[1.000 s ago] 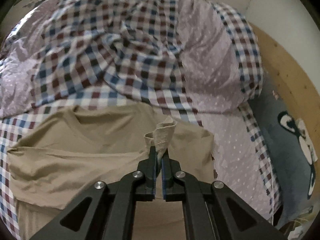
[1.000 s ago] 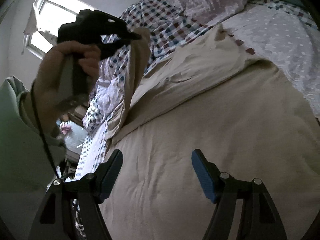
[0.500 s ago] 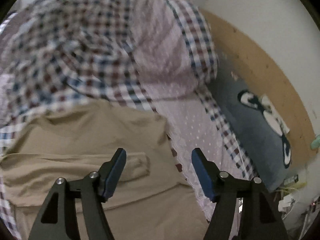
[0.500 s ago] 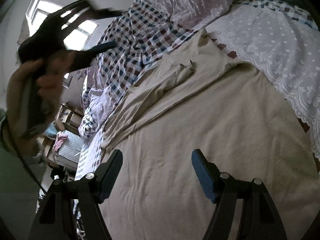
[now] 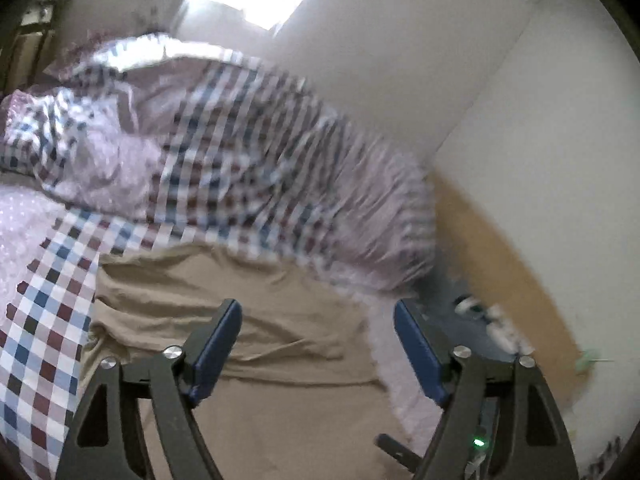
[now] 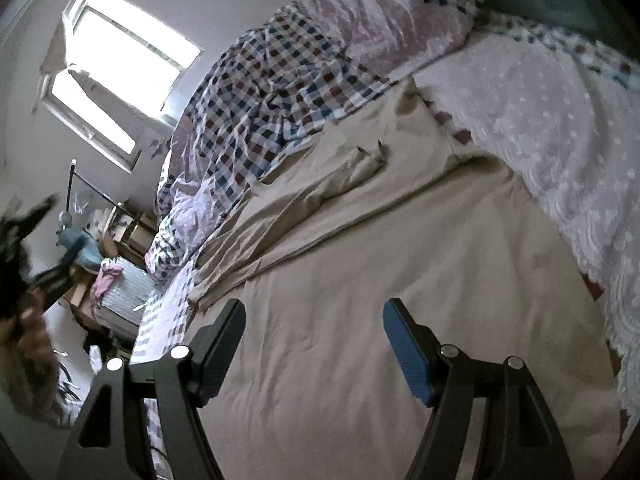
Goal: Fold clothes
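Right wrist view: beige shirt (image 6: 360,300) spread on bed (image 6: 560,128), checked quilt (image 6: 280,80) far, window (image 6: 116,68) left. Right gripper (image 6: 314,344) wide, empty; left gripper (image 5: 318,344) opening, empty.

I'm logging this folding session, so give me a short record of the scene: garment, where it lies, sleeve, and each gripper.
garment: tan shirt
surface: bed, beside a checked quilt
sleeve: folded sleeve lying across the shirt
left gripper: jaws opening, nothing between them, above the shirt
right gripper: open, empty, over the shirt
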Demonstrator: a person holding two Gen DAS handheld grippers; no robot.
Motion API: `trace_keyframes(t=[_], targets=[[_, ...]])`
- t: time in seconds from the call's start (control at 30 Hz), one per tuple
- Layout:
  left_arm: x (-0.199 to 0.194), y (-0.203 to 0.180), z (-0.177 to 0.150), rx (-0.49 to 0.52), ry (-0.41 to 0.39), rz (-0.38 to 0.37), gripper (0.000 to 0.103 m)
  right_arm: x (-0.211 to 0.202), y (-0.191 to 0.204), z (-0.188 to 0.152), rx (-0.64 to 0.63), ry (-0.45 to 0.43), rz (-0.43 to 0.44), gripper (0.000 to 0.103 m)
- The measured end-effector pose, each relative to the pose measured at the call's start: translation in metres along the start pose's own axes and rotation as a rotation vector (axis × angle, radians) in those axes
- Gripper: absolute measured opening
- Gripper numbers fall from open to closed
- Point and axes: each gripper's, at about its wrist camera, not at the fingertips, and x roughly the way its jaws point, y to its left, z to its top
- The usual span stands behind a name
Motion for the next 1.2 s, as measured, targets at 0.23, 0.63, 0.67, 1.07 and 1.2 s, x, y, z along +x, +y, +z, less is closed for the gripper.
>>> trace_keyframes(t=[0.23, 0.63, 0.67, 1.07, 1.2], targets=[[-0.006, 0.063, -0.077, -0.100, 0.003, 0.077, 0.103, 0.000, -0.004, 0.017, -0.028, -0.004, -0.046, 0.075], [0.022, 0.114, -0.136, -0.228, 0.031, 0.119, 0.103, 0.093, 0.058, 0.126, -0.243, 0.066, -0.226, 0.042], [0.024, 0.116, -0.136, -0.248, 0.038, 0.097, 0.103, 0.108, 0.061, 0.131, -0.265, 0.086, -0.253, 0.042], [0.019, 0.138, -0.135, -0.389, 0.061, 0.030, 0.103, 0.210, 0.094, 0.126, -0.431, 0.239, -0.420, 0.041], [0.016, 0.139, -0.133, -0.395, 0.046, 0.034, 0.103, 0.223, 0.086, 0.117, -0.457, 0.359, -0.475, 0.021]])
